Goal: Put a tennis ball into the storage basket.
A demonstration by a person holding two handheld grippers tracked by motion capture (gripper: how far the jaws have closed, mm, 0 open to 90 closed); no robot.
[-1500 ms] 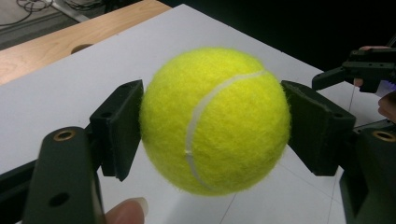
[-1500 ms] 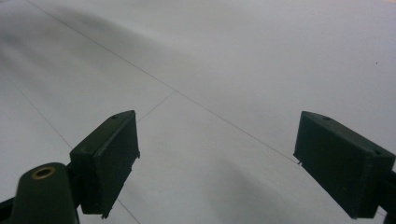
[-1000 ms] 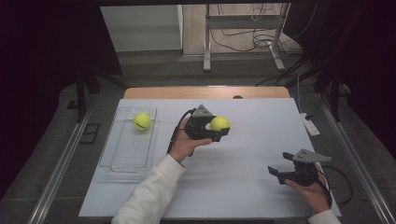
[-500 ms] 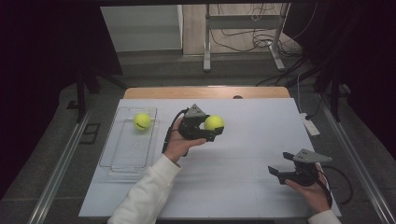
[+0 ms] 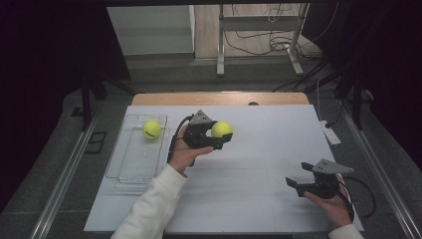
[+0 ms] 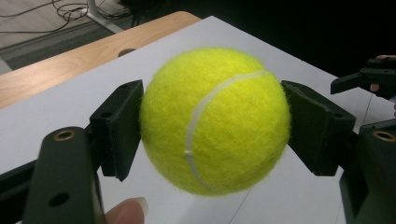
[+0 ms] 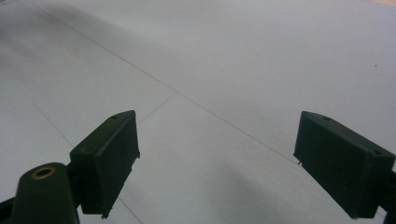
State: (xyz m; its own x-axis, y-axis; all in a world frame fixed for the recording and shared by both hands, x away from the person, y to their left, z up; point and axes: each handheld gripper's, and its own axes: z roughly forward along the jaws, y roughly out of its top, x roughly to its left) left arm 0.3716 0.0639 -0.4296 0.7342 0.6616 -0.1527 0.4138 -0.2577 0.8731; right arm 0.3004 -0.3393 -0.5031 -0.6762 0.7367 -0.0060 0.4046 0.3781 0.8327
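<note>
Your left gripper (image 5: 219,138) hides the near underside of the tennis ball (image 5: 222,129) in the high view; the ball in the clear tray (image 5: 130,164) shows a dark mark, perhaps lettering, too small to read.

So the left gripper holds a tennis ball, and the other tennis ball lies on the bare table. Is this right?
Not quite. The left gripper holds a tennis ball, but the other tennis ball lies in the clear tray, as the high view shows.

Two yellow tennis balls (image 5: 222,129) (image 5: 151,129), one clear tray (image 5: 130,172), two hand-held tools (image 5: 226,140) (image 5: 293,185), one white table (image 5: 259,169).
</note>
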